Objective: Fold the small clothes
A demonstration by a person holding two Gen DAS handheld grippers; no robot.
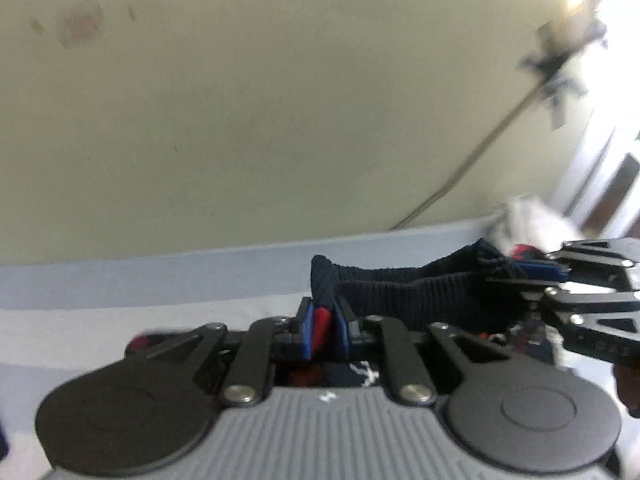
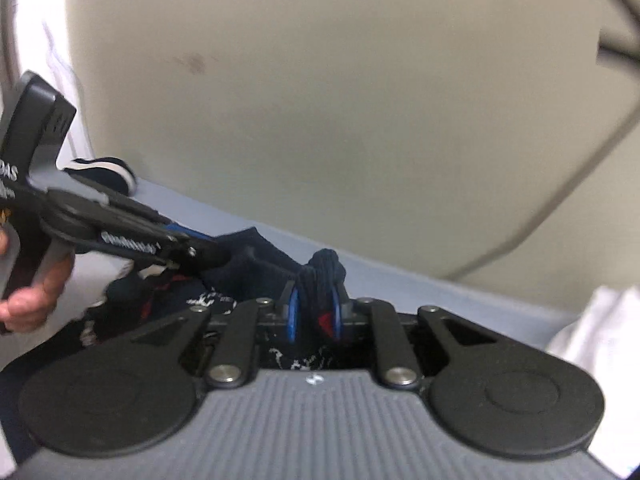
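Because each tool pinches one end, dark navy ribbed knit garment with red and white pattern (image 1: 420, 300) hangs stretched between them above pale blue bed sheet (image 1: 120, 280). Left tool (image 1: 324, 330) clamped on fabric; right tool (image 2: 314, 314) likewise. Likely aligning edges for fold.

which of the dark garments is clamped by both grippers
The navy ribbed-cuff garment: left gripper and right gripper each pinch its edge. The striped dark one lies untouched behind.
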